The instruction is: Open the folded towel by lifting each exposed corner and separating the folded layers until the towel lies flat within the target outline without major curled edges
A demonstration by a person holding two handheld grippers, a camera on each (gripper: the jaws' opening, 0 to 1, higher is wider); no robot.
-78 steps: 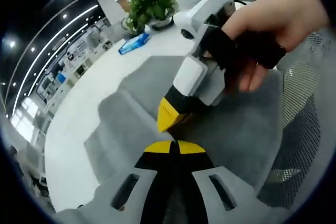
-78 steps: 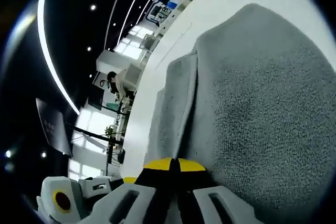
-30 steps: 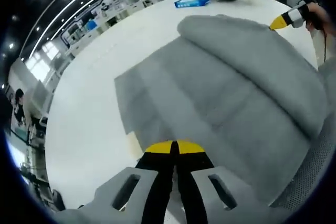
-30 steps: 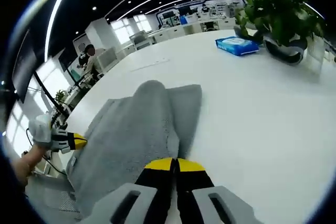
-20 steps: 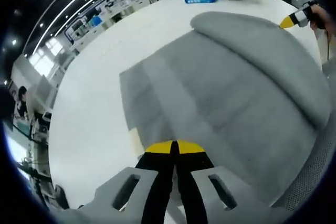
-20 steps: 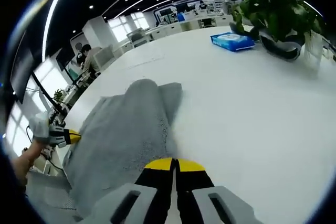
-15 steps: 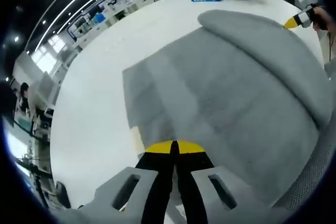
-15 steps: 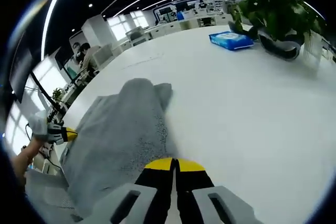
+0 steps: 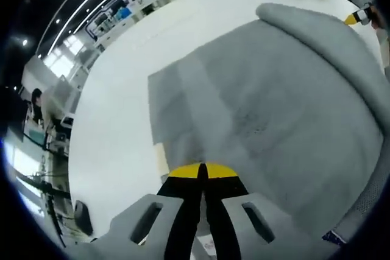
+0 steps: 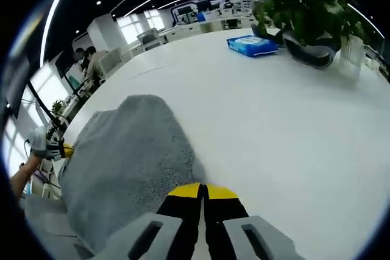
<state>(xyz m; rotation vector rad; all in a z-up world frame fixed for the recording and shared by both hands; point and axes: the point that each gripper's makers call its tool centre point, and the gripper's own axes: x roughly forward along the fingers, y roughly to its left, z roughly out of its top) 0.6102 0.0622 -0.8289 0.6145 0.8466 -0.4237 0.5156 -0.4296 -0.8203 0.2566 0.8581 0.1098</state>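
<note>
As you pull the two hand-held grippers apart, the left gripper view shows the towel (image 9: 268, 108) spread wider over the white desk (image 9: 122, 126) than half a second ago, with the raised roll pushed farther toward the far right edge. Your left hand-held gripper (image 9: 202, 172) has its jaws together, pinching the near towel edge. Your right hand-held gripper (image 9: 359, 17) shows tiny at the far right, at the roll's end. Likely one layer is left to lay down.

In the right gripper view, your right hand-held gripper (image 10: 202, 192) has its jaws together on the towel (image 10: 122, 156), which has slid left, baring more desk (image 10: 292, 132). Your left hand-held gripper (image 10: 52, 147) sits at the far left. A blue packet (image 10: 251, 45) and a potted plant (image 10: 304, 13) stand far off on the desk; behind them is an open office with strip lights.
</note>
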